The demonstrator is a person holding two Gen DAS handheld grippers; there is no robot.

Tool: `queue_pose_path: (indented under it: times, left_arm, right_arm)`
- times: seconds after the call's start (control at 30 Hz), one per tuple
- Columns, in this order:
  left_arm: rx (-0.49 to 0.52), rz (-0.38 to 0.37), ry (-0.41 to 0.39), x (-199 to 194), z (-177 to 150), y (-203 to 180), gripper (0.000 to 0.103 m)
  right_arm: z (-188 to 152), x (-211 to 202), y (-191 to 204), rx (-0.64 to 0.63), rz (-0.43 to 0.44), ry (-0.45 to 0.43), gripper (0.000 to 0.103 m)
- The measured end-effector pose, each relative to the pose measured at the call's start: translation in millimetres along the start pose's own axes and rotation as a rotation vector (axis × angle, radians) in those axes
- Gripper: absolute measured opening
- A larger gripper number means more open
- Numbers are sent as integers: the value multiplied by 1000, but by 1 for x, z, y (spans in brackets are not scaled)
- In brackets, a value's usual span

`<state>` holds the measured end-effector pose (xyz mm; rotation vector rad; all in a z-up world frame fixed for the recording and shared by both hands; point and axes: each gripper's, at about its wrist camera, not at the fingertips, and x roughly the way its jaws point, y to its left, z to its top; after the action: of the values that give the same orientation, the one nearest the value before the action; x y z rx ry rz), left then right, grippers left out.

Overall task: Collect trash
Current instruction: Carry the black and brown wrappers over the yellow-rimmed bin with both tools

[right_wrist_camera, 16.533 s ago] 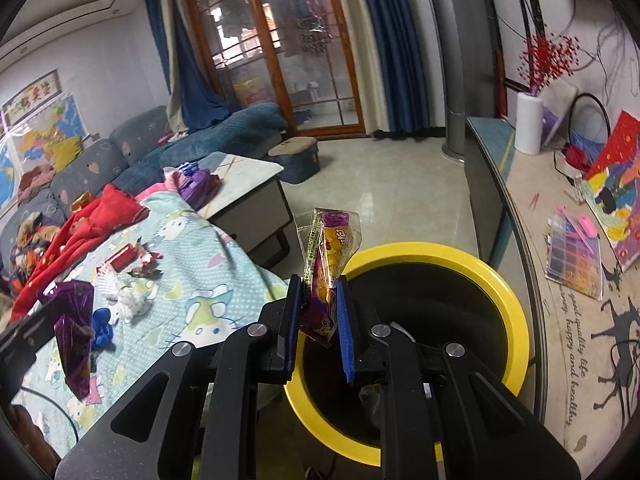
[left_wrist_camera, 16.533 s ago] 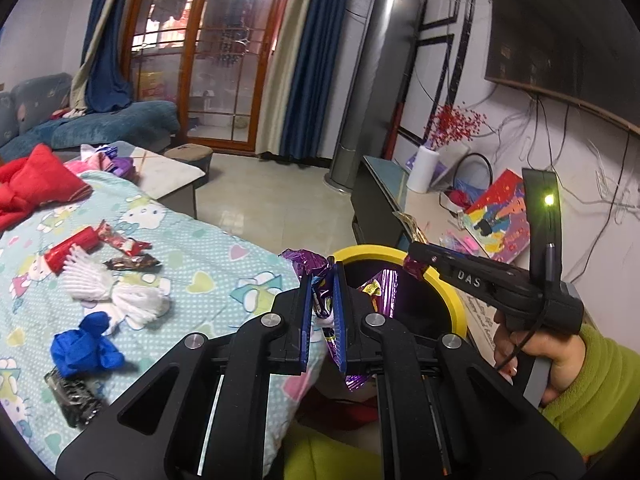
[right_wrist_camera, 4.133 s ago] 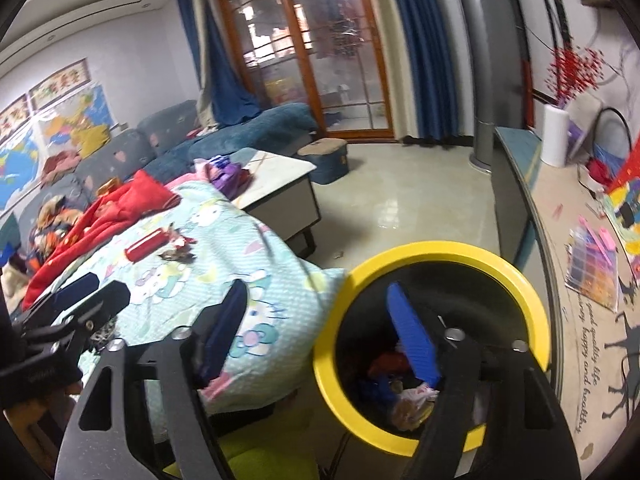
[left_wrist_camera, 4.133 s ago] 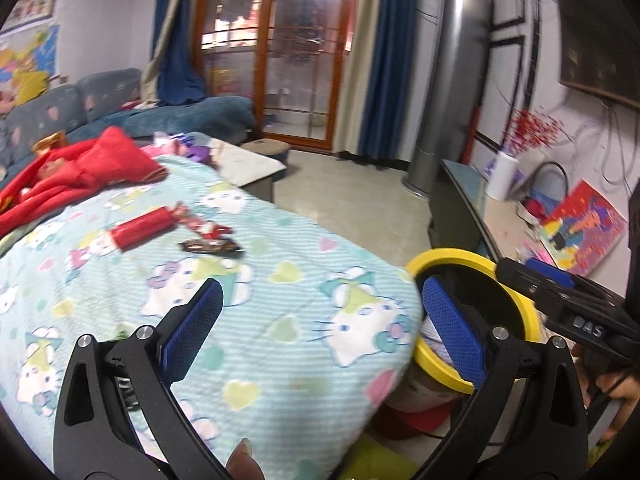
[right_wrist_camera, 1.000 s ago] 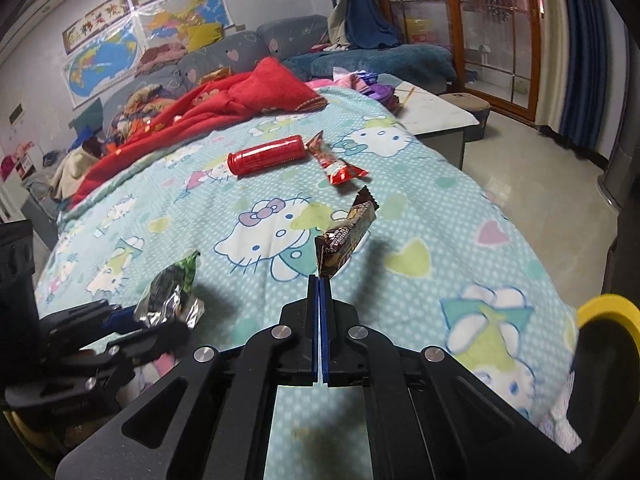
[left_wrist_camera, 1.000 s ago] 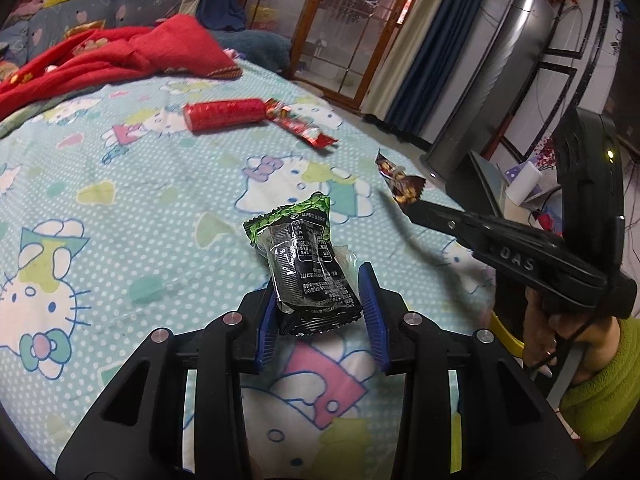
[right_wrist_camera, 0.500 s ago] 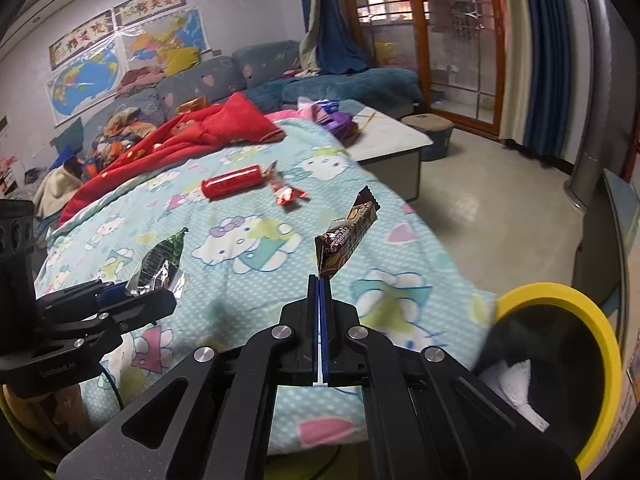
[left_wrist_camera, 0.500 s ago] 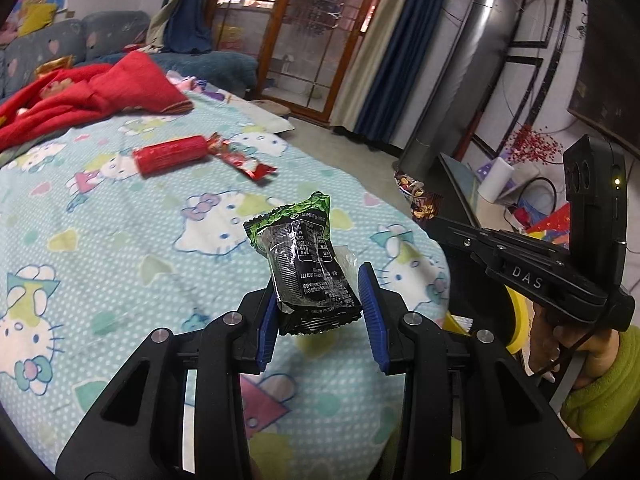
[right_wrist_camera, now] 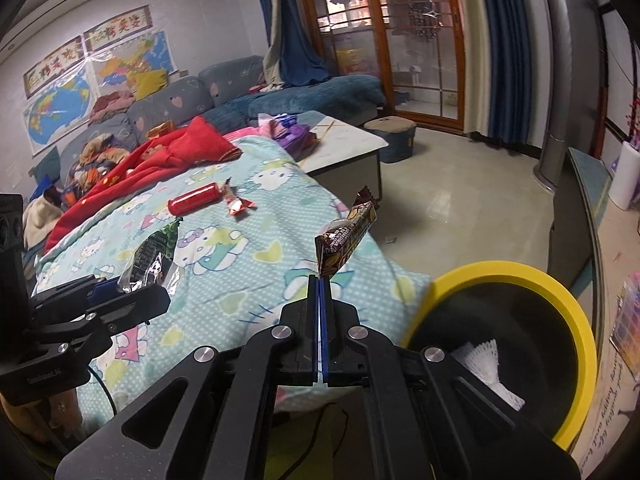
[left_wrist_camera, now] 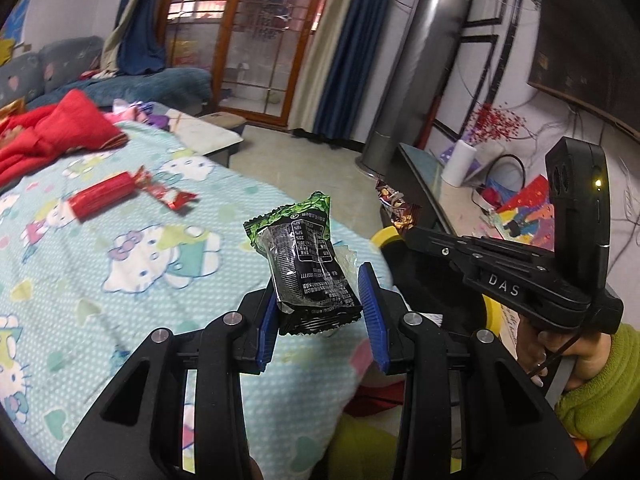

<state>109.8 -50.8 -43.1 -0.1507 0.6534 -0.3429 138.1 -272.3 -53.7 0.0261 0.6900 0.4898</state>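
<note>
A: What is changing since a second ago?
B: Both grippers are swinging off the bed (right_wrist_camera: 256, 256) toward the bin (right_wrist_camera: 576, 320), whose yellow rim is now showing in full.
A: And the trash?
B: The left gripper (left_wrist_camera: 320, 312) is clamping a black-and-green packet (left_wrist_camera: 306, 264), standing upright. The right gripper (right_wrist_camera: 321, 320) is pinching a brown bar wrapper (right_wrist_camera: 346, 240) by its end, tilted.
A: Inside the bin?
B: White netting (right_wrist_camera: 490, 364) is lying there. A red tube (right_wrist_camera: 195, 199) and red wrapper (right_wrist_camera: 236, 204) are lying on the bed.
</note>
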Motion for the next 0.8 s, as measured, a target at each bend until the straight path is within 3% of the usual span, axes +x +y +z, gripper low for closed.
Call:
queue_pose_path:
  times: [0.8]
  left_arm:
    - [146, -98, 22, 39, 12, -65, 30]
  right_arm:
    - [-38, -45, -70, 145, -134, 0, 1]
